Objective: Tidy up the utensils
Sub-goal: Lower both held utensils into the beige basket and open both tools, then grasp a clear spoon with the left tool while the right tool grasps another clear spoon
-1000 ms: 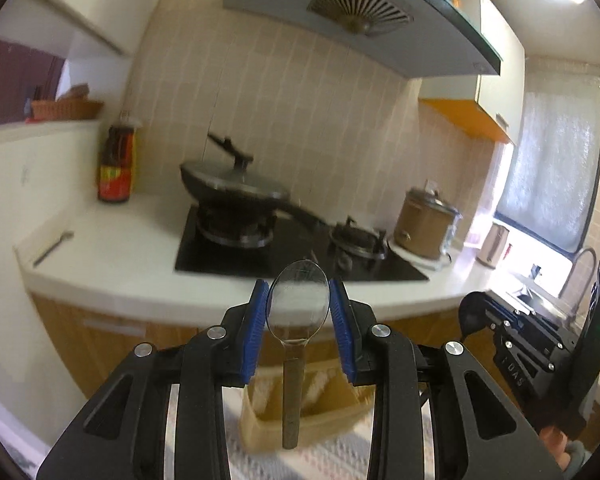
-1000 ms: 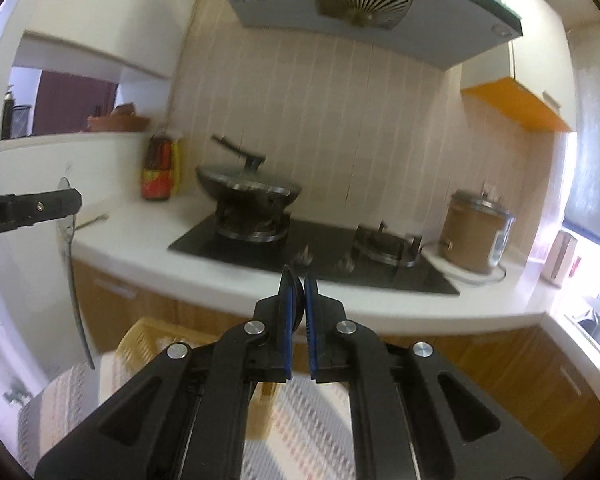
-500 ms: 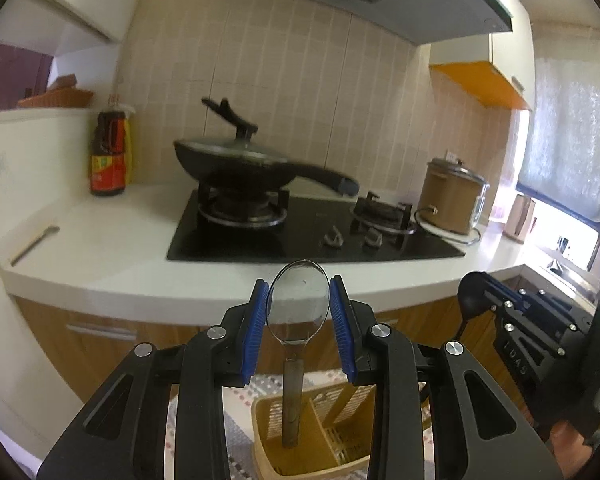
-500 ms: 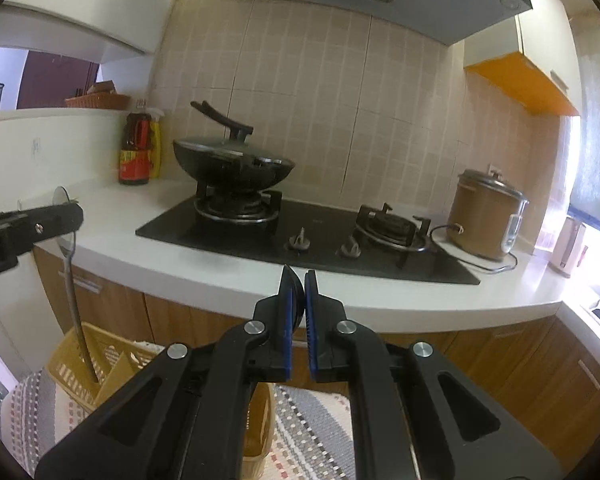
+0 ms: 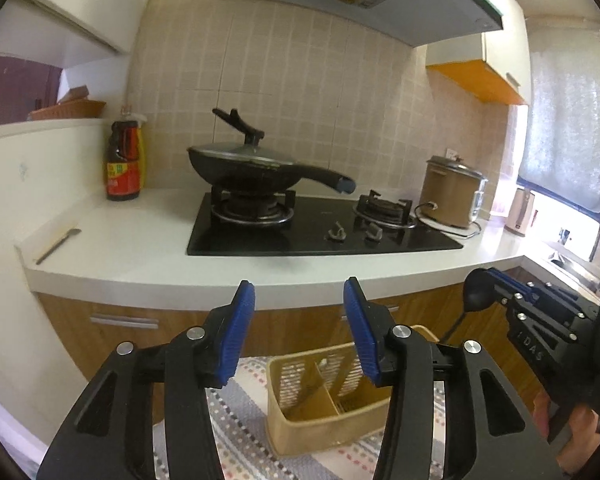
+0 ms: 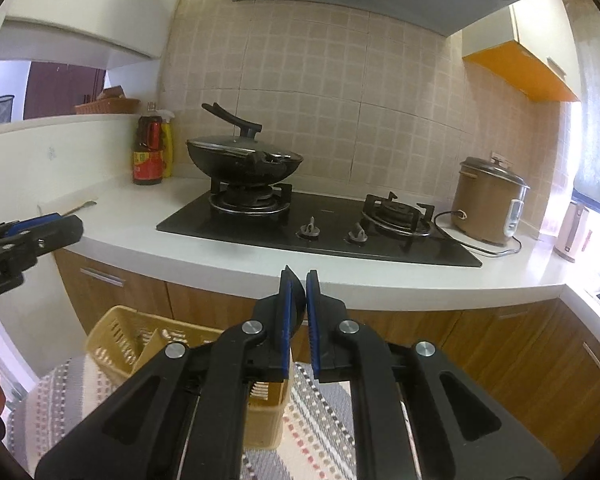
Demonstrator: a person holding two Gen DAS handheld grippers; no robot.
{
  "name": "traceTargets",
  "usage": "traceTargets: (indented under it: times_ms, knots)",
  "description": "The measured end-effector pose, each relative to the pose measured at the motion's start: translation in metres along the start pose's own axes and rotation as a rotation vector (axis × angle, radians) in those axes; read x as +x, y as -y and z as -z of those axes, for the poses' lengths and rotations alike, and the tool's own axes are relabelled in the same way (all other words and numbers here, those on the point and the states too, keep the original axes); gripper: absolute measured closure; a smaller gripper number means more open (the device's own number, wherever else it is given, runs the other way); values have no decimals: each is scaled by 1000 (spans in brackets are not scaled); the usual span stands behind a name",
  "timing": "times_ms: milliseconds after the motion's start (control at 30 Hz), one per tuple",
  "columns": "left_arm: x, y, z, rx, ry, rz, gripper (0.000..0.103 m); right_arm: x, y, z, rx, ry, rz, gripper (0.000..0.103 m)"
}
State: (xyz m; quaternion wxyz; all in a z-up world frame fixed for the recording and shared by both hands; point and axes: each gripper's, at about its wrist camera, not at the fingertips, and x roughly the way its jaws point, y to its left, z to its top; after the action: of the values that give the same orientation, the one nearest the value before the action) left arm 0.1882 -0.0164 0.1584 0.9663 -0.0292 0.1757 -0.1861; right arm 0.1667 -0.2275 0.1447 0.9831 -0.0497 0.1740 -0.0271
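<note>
Left wrist view: the left gripper (image 5: 298,300) is seen at six o'clock with its blue-padded jaws spread wide and nothing between them. Just beyond and below it, at about five o'clock, a yellow perforated utensil basket (image 5: 300,412) stands upright on a striped, dotted cloth (image 5: 240,432); an inner divider splits it into compartments, and what lies inside cannot be told. At about four o'clock the right gripper (image 5: 496,294) is held level with the basket's top, and a black ladle (image 5: 478,296) is pinched in it by the bowl, its thin handle hanging down toward the basket's right rim. In the right wrist view the same pinch is shown from behind: the jaws are pressed almost together on the dark bowl, and the basket is seen at eight o'clock, beneath the left gripper at nine o'clock. Farther off, the white table (image 5: 140,248) runs across the middle of the view above wooden cabinet fronts. A slim utensil (image 5: 58,242) lies flat on it at nine o'clock, well apart from the basket. A black hob (image 5: 300,236) is set into the table at the centre, and a lidded wok (image 5: 248,164) rests on its left burner. A sauce bottle (image 5: 123,160) stands at ten o'clock against the tiled wall, and a brown rice cooker (image 5: 452,196) at two o'clock.
</note>
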Motion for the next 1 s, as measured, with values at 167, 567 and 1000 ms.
traceTargets:
  times_ms: [167,567,1000]
  knots:
    - [-32,9,-2,19,21,-5,54,-25,-1,3,-3,12,-5,73]
    - [-74,20,29,8,-14,-3,48,-83,-8,34,-32,6,-60,54]
    - [-9,13,121,-7,-509,45,50,-12,20,124,205,-642,-350,54]
